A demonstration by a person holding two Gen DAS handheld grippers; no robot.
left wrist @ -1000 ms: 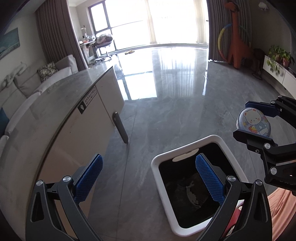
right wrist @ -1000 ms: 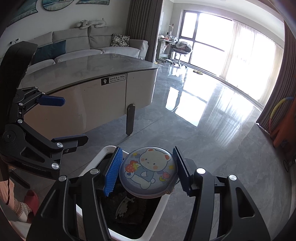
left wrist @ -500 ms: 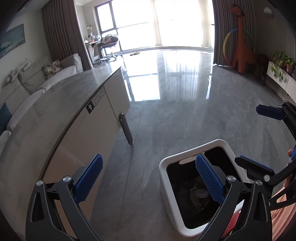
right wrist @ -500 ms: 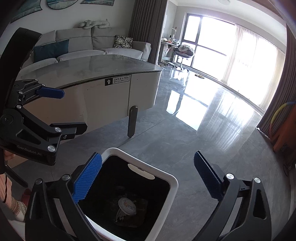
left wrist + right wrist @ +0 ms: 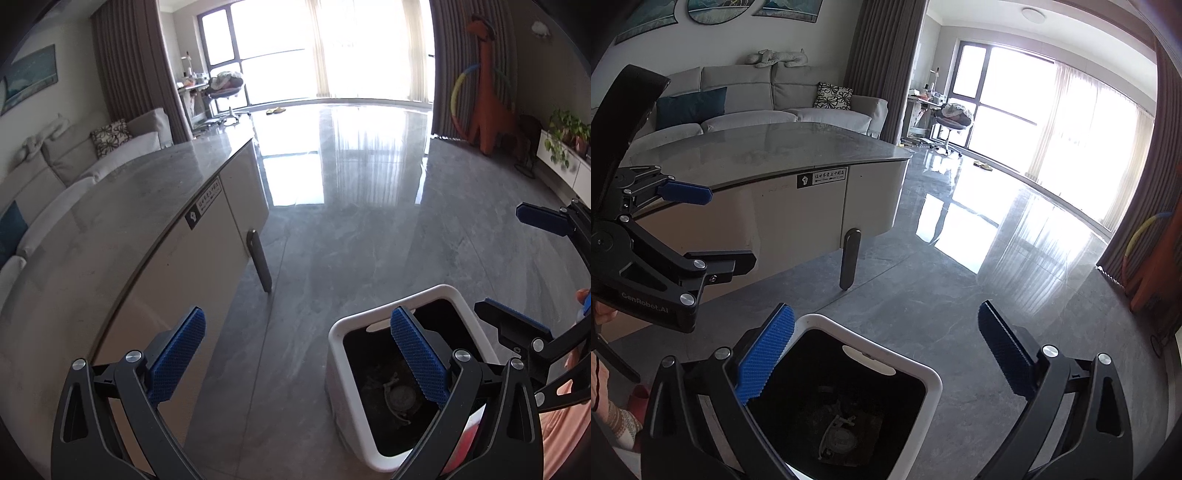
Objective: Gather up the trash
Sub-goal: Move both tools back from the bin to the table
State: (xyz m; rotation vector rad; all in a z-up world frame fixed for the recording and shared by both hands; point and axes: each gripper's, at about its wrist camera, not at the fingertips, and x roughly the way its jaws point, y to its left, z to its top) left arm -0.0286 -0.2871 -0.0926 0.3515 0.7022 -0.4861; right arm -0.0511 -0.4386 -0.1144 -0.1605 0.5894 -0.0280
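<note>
Now we log the right gripper with fingers spread wide and empty where a second ago it clamped the round cartoon lid, which lies inside the white bin; left gripper likewise apart, empty; one item collected.

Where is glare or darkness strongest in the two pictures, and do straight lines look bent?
Left wrist view: the window is blown out white and glares on the floor; the trash bin interior is dark. Right wrist view: the window is overexposed too, and the bin's contents are dim. In both, the fisheye bends the table edge and darkens the corners.
</note>
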